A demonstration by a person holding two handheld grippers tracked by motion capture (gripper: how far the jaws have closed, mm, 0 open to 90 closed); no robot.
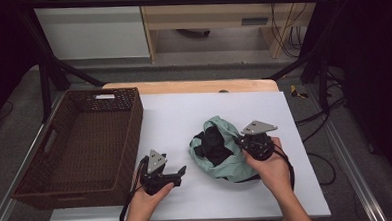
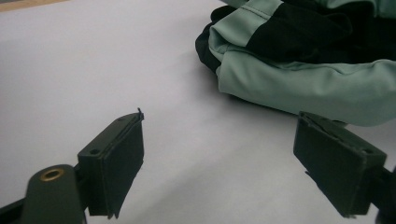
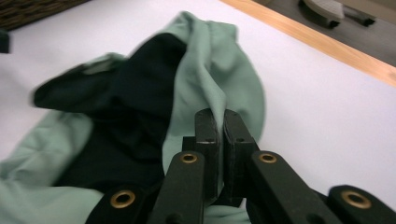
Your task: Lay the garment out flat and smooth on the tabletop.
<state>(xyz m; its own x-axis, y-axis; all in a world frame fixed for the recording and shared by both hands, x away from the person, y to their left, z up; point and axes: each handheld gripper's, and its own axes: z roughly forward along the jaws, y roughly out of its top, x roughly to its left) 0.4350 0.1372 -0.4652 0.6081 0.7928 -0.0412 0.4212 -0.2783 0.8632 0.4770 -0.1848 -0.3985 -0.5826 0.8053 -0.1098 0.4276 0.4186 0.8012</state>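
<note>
Garment [image 1: 220, 149] beside wicker basket [image 1: 80, 145]

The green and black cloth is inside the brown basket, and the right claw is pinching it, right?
Not quite. The cloth lies on the white table, beside the basket, as the high view shows. The right claw does pinch it.

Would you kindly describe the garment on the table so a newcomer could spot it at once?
Start at the white table top, with the brown wicker basket on its left. Right of centre lies a crumpled garment, between the open left gripper and the right gripper at its edge. It is the only soft thing: mint green with black panels.
</note>
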